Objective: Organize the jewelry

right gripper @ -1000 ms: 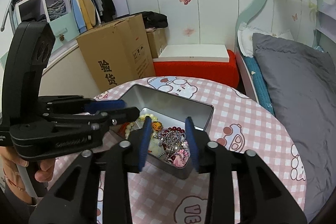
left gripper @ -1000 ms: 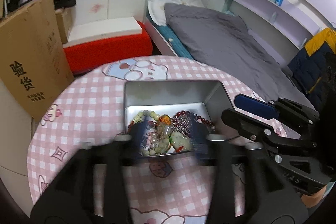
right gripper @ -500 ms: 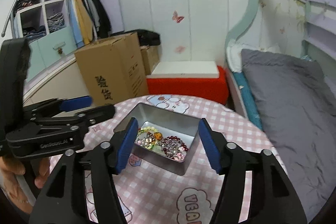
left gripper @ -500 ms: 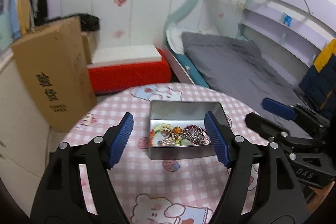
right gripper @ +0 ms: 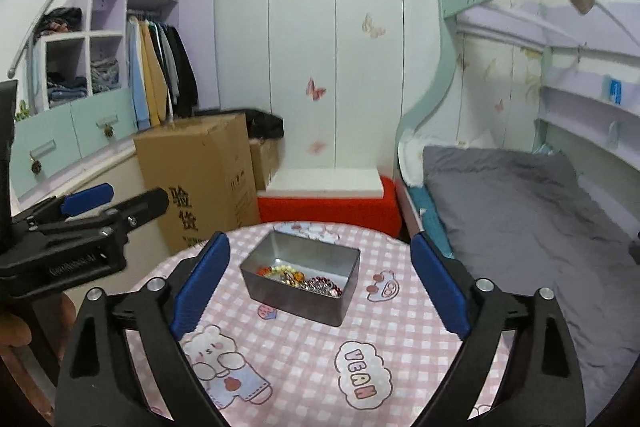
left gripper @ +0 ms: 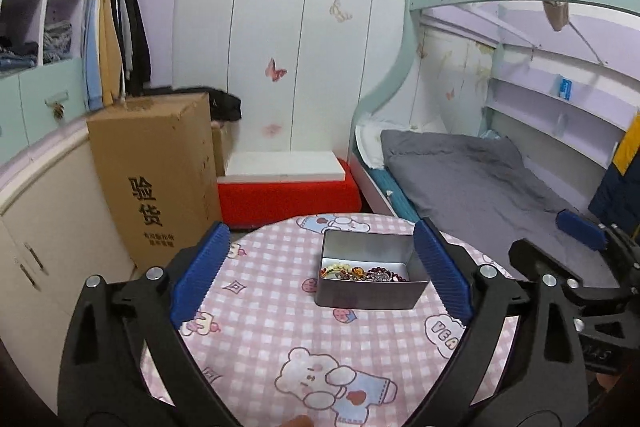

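A silver metal tin [left gripper: 366,291] [right gripper: 298,297] stands near the middle of a round table with a pink checked cloth [left gripper: 280,331] [right gripper: 316,355]. Beaded bracelets and other jewelry [left gripper: 362,273] [right gripper: 304,279] lie piled inside it. My left gripper [left gripper: 320,275] is wide open and empty, held above the table's near side. My right gripper [right gripper: 320,287] is also wide open and empty, at a similar height. The right gripper also shows at the right edge of the left wrist view [left gripper: 580,239]; the left gripper shows at the left edge of the right wrist view [right gripper: 100,203].
A tall cardboard box [left gripper: 156,179] stands left of the table. A red box with a white lid [left gripper: 286,187] sits behind it. A bed with grey bedding [left gripper: 472,183] runs along the right. Wardrobe shelves with hanging clothes [right gripper: 160,75] are at the far left.
Both grippers have opened wide and drawn up and back from the tin. The tin now looks smaller and farther away in both views.
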Available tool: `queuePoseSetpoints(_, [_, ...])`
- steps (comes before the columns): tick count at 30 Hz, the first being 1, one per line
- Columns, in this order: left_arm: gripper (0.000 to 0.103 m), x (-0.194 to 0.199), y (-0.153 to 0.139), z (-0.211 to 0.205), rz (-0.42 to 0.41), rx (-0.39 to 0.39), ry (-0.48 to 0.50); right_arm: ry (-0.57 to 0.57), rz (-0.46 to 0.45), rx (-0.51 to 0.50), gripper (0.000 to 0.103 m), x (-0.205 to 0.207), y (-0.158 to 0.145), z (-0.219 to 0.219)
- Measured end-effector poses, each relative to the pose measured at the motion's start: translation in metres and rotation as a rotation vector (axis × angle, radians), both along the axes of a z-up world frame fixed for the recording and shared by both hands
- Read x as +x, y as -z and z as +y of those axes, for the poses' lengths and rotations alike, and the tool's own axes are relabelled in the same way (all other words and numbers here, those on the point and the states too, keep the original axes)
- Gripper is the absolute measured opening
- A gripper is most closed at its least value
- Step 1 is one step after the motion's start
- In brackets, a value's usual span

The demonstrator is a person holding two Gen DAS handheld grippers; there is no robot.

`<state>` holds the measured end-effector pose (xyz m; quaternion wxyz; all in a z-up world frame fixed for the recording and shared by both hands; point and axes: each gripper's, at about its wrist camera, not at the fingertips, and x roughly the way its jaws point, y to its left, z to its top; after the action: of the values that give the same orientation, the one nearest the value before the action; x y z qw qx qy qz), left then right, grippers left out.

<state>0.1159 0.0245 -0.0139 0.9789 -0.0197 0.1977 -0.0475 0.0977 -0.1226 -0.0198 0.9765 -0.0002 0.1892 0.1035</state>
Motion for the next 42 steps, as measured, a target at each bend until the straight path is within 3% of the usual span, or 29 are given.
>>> queuePoseSetpoints(9, [0.095,-0.052,-0.019,-0.001,-0.103,0.019,-0.004,0.016,-0.154,-0.025,0.094,-0.055,-0.027,0.006])
queuePoseSetpoints(27, [0.096,-0.102,-0.042,-0.006,-0.24,0.081,-0.036,0.058,-0.235,-0.075,0.095,-0.096,-0.041,0.01])
queuePoseSetpoints(42, [0.096,-0.11,-0.046,-0.006,-0.281,0.075,-0.046,0.087,-0.274,-0.094,0.095,-0.106,-0.044,0.012])
